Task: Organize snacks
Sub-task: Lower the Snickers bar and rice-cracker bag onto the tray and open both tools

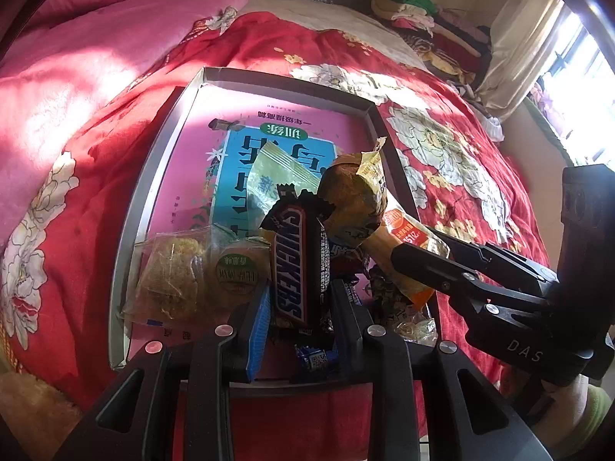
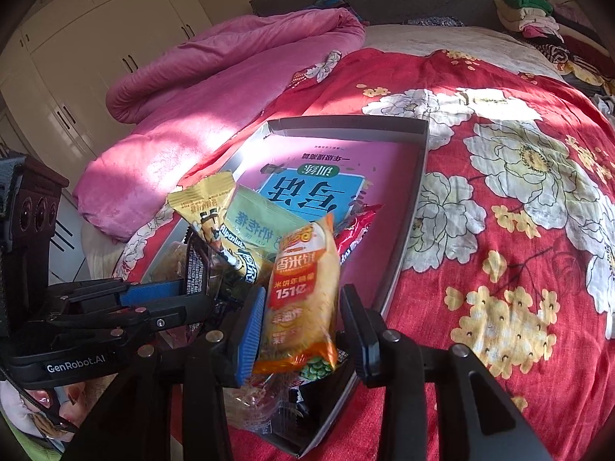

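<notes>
We grip a Snickers bar (image 1: 294,265) in our left tongs (image 1: 296,307); a rice-cracker packet (image 2: 303,299) stands between our parted right tongs (image 2: 300,330), the right pad clear of it, both over the near end of the tray (image 2: 415,207) on the bed (image 2: 499,269).

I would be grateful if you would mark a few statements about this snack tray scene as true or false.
1. The Snickers bar is gripped by the left gripper. True.
2. The tray lies on a bare wooden table. False: it lies on a red floral bedspread.
3. The orange rice cracker packet stands between the fingers of the right gripper. True.
4. The rolled quilt is green. False: it is pink.
</notes>
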`<state>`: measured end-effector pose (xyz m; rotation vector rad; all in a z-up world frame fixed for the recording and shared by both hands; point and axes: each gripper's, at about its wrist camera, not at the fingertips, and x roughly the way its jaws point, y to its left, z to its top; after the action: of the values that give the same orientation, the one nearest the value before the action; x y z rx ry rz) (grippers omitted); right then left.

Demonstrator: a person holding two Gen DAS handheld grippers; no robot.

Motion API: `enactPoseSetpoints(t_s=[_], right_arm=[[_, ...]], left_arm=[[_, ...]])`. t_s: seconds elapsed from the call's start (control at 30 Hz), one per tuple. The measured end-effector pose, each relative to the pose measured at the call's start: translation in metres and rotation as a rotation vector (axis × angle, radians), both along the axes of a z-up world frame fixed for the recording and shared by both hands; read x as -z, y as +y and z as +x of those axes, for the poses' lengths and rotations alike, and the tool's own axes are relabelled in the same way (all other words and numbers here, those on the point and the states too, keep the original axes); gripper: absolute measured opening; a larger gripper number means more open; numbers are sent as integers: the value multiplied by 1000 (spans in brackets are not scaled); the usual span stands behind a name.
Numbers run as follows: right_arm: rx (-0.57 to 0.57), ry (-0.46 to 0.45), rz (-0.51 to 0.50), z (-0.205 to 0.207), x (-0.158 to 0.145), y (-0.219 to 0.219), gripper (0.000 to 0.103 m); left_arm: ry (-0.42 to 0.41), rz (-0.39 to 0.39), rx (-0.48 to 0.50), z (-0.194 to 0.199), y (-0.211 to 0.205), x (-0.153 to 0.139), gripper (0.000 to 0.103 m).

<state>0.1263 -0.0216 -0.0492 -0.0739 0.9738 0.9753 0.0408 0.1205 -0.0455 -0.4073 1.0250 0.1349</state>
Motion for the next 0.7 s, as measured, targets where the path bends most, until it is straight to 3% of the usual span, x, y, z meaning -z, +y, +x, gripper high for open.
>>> enactPoseSetpoints(t_s=[0.1,0.17,0.23,0.4,0.7], right_arm=[[7,-25,12,-2,-6,-4,46],[14,-53,21,-4,-13,-8,47],[23,-91,24,-8,-22,-12,49],[43,-216,34,-20,-47,-23,57],[85,-368,118,-42,-96,-48,73]], left_arm=[[-2,6,-1,0,-1,-2,33],[-8,11,-4,-1,-2,-4,43],[-22,18,-13,-3,-1,-9,60],[-92,48,-44,-11,1,-30,74],[-196,96,-82,-38,-6,-74,80]])
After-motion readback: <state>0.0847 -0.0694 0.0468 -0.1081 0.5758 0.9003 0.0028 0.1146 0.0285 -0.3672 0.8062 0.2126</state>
